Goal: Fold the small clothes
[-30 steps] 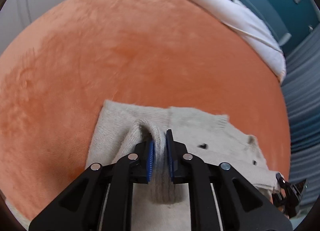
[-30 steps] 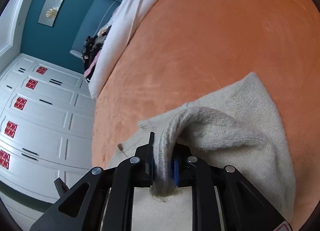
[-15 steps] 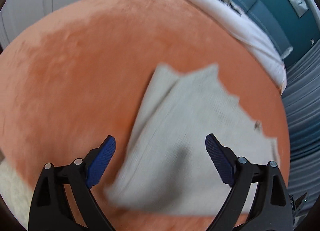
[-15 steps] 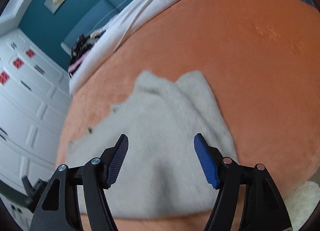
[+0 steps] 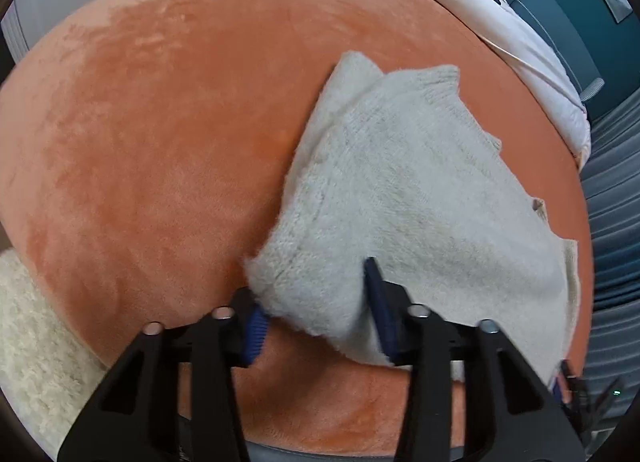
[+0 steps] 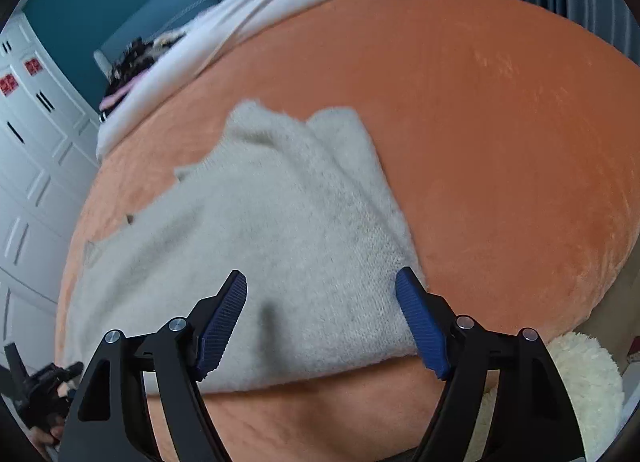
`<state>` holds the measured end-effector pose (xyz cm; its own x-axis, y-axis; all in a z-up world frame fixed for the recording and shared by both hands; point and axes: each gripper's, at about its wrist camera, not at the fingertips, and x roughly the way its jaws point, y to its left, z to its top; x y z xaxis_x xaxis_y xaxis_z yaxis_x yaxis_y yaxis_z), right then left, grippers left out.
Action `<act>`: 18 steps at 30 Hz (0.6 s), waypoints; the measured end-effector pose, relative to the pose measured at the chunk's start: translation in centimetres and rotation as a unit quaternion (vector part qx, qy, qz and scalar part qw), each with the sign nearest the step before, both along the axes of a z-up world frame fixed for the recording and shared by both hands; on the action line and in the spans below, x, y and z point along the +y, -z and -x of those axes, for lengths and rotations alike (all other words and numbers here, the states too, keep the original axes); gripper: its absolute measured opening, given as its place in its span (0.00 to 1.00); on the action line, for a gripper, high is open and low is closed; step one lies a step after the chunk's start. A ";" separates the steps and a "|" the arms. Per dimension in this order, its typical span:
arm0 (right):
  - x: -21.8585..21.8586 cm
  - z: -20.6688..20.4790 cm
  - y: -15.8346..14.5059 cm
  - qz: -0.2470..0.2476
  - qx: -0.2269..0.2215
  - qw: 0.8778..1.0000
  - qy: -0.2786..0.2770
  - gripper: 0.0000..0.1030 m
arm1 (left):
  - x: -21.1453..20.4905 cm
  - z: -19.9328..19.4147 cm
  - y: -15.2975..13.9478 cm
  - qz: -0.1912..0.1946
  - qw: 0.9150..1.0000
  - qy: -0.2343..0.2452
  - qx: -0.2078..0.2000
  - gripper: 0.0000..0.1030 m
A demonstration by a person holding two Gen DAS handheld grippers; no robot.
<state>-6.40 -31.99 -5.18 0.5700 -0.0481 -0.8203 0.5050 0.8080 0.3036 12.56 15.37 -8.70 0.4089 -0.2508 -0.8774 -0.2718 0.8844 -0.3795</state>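
A small cream knitted sweater (image 5: 404, 190) lies folded on the orange blanket (image 5: 160, 134). My left gripper (image 5: 320, 322) straddles the sweater's near left corner, its jaws partly closed with the corner's thick fold bunched between the blue pads (image 5: 380, 314). In the right wrist view the sweater (image 6: 280, 222) lies flat, and my right gripper (image 6: 320, 322) hovers open over its near right edge, with the pads (image 6: 222, 318) apart and holding nothing.
A white duvet (image 5: 500, 22) and dark clothes (image 6: 136, 58) lie at the bed's far end by the teal headboard. White wardrobe doors (image 6: 28, 150) stand to the left, grey curtains (image 5: 616, 222) to the right. A fluffy cream rug (image 5: 28, 342) lies below the bed edge.
Both grippers let go of the raised sweater folds and opened wide. The sweater dropped flat. Since then my left gripper has come down and narrowed around the near left corner.
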 end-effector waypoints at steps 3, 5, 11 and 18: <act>0.1 0.1 -0.8 0.010 0.008 0.999 -0.034 0.07 | 0.2 0.6 -0.8 0.028 1.000 -0.002 -0.006 0.20; -1.3 1.2 -2.7 -0.048 -0.033 0.998 -0.019 0.06 | 0.5 1.0 -2.1 0.040 0.999 0.001 -0.012 0.18; -4.1 4.5 -5.1 -0.059 -0.036 0.997 -0.019 0.02 | 1.3 2.9 -2.1 0.044 0.999 0.022 0.019 0.17; -3.8 4.3 -0.7 -0.067 0.037 0.997 -0.021 0.14 | 1.4 3.5 -2.4 0.004 1.000 0.005 -0.001 0.39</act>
